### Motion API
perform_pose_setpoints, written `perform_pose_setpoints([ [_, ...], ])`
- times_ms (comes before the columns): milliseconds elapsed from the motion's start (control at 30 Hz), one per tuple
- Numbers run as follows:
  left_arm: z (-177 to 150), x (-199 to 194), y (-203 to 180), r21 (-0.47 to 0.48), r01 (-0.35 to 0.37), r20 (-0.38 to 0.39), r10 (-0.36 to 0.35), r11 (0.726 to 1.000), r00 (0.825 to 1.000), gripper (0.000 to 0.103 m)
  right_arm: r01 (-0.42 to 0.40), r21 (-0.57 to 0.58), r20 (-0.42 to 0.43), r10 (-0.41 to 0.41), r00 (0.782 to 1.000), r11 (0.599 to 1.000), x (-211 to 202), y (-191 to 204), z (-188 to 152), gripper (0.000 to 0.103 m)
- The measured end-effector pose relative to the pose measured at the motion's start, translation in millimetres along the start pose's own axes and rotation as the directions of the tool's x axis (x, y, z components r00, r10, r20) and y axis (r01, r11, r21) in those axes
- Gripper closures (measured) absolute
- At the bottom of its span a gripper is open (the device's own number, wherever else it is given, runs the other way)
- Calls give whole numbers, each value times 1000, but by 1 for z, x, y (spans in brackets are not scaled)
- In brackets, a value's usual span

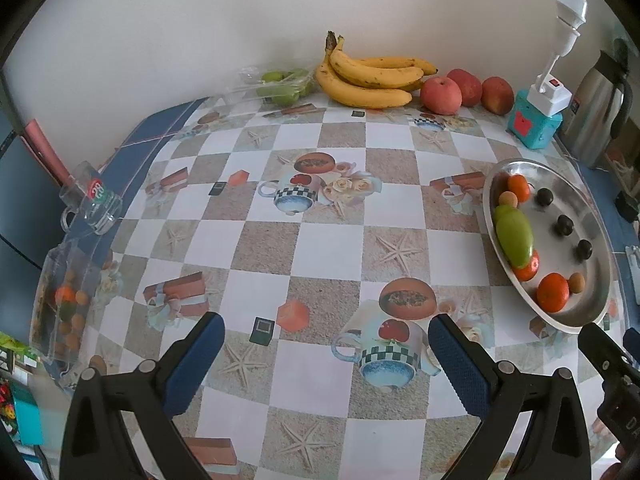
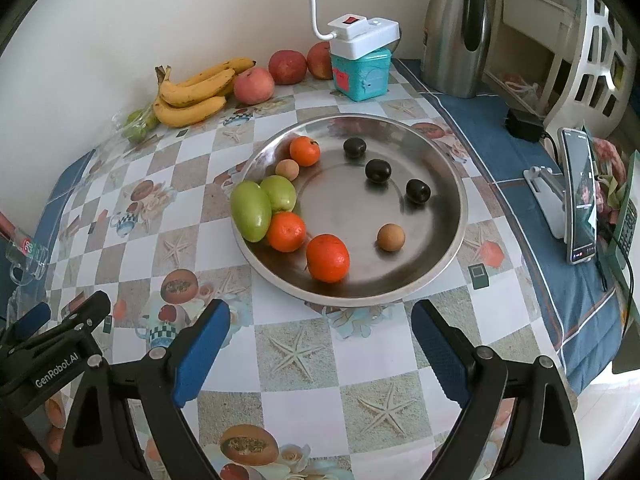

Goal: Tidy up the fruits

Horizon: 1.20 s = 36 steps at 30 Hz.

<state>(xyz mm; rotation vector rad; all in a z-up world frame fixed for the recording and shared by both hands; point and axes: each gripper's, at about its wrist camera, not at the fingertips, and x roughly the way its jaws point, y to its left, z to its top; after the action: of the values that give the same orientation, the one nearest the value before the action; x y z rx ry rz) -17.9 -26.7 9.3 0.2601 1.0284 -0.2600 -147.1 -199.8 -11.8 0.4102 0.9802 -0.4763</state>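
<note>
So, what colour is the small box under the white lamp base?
Teal box, red mark in front; clearest in the right wrist view.

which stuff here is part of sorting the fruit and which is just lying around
Part of the job:
- metal plate holding oranges, green fruits, dark plums and small brown fruits
- bananas
- apples
- bagged green fruit
- clear container of small fruit

Just lying about:
- thermos
- teal box
- white lamp
- phone on stand
- glass mug
</note>
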Motion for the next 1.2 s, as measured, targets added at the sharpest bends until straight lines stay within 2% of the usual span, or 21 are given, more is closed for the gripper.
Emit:
perform_pose_setpoints([
  [1200, 0, -1, 0, -13, 4, -4, -4, 1000, 1000, 0, 2, -1, -8, -2, 1000, 1000, 1, 2, 1, 11],
])
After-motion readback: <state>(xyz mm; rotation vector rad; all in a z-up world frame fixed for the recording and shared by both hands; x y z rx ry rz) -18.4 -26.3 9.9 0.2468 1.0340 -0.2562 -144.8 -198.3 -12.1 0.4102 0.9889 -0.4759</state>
